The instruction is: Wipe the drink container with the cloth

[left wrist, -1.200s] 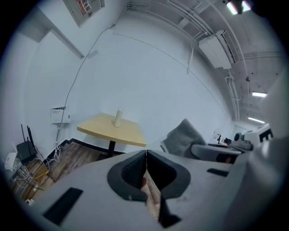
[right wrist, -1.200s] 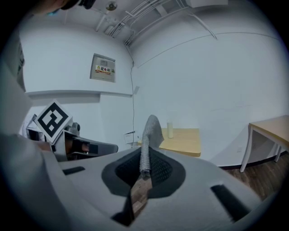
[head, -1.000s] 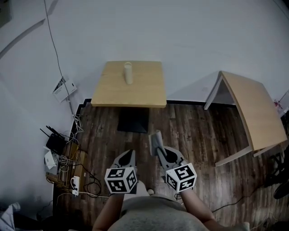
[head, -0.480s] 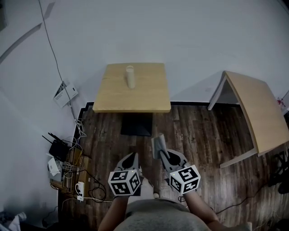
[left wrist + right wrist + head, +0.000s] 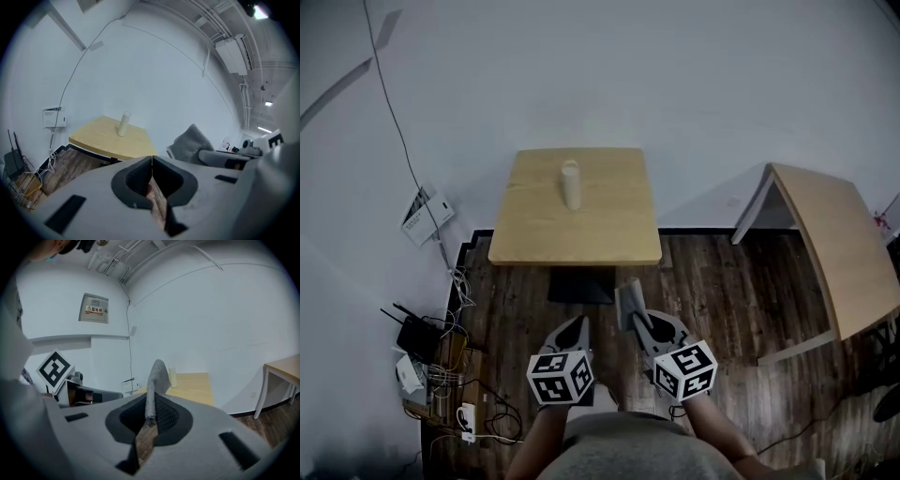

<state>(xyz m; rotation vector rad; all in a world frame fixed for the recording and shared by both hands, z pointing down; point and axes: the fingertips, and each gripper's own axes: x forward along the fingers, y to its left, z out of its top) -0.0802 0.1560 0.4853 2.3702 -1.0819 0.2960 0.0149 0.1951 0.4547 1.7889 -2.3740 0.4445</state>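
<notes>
Drink container (image 5: 571,184) stands upright on worktop (image 5: 614,230), well ahead of both tongs, long axis vertical. Right tongs (image 5: 630,317) clamped on cloth (image 5: 626,296); left tongs (image 5: 577,326) pressed together, nothing between, more directly in line with container

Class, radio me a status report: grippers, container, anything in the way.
Left gripper shut, empty. Right gripper shut on cloth. Container upright on table, untouched, well ahead. Only floor between.
</notes>
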